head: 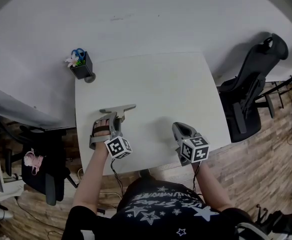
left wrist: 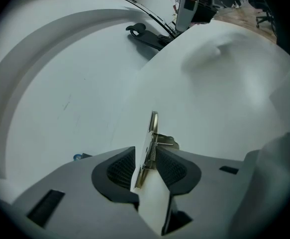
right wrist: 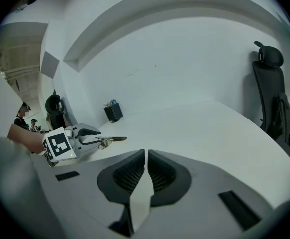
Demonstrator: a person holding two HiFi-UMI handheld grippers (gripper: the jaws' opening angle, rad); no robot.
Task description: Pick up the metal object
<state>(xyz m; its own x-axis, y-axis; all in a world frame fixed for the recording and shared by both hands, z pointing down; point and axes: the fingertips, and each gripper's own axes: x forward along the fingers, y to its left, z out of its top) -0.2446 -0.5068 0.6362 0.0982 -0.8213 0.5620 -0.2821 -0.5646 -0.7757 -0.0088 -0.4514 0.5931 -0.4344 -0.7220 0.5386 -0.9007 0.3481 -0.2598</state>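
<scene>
The metal object [head: 116, 108] is a flat T-shaped plate with a small spring, near the left front of the white table [head: 176, 84]. My left gripper [head: 116, 118] comes at it from the near side. In the left gripper view the metal object [left wrist: 149, 143] stands on edge between the two dark pads of the left gripper [left wrist: 147, 166], and both pads touch it. The right gripper view shows the same metal object [right wrist: 110, 140] sticking out level from the left gripper [right wrist: 92, 137]. My right gripper [head: 178, 128] rests at the right front with nothing in it. Its pads [right wrist: 162, 172] are closed together.
A black pen holder [head: 81, 66] with blue scissors and a flower stands at the table's far left corner. A black office chair [head: 251, 94] is beside the table's right edge. Another chair [head: 40, 169] is at the lower left. A white wall runs behind the table.
</scene>
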